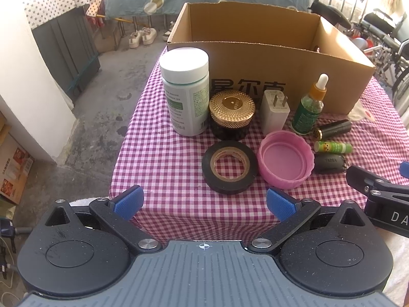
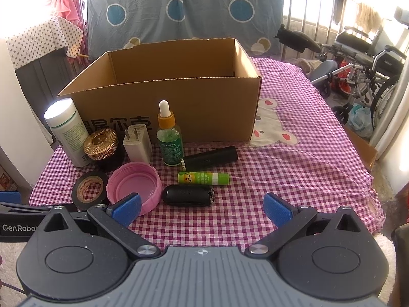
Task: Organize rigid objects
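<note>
Left to right before the cardboard box (image 1: 294,76) on the counter (image 2: 306,168): white bottle (image 1: 185,89), gold-lidded jar (image 1: 231,112), tape roll (image 1: 229,170), pink lid (image 1: 286,162), dropper bottle (image 2: 169,138), key fob (image 2: 189,195). Left hand-held gripper (image 1: 203,202) and right hand-held gripper (image 2: 202,203) hover spread, empty. Crowding risks toppling the dropper bottle.

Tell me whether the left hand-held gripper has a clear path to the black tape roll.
Probably yes. The left hand-held gripper is open, and the black tape roll lies flat just ahead of its fingers with only bare checked cloth between; the pink lid sits close on its right.
</note>
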Tool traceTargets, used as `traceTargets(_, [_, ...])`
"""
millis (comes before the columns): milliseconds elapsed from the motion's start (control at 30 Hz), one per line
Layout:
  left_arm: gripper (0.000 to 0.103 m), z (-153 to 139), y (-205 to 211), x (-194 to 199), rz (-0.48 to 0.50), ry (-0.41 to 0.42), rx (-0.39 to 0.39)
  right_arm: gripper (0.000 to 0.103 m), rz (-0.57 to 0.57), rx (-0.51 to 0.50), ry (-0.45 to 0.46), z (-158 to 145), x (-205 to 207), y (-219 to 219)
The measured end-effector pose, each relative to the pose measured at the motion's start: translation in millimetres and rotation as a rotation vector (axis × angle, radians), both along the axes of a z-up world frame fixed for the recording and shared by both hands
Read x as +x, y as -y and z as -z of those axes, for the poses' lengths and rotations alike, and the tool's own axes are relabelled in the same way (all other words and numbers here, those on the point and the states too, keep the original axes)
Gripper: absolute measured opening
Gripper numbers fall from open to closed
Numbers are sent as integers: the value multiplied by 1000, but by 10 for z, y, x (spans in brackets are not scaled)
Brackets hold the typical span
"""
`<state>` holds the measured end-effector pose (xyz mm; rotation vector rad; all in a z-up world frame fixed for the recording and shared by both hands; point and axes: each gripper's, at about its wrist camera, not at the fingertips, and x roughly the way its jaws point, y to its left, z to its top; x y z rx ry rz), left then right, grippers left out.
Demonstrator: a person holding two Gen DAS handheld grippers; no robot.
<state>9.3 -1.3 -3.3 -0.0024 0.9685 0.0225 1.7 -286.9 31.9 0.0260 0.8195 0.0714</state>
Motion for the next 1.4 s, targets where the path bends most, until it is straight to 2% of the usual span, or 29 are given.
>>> traceTargets(1400, [103, -19, -33, -74, 3, -4, 7, 103, 1, 22, -3, 16, -45, -14])
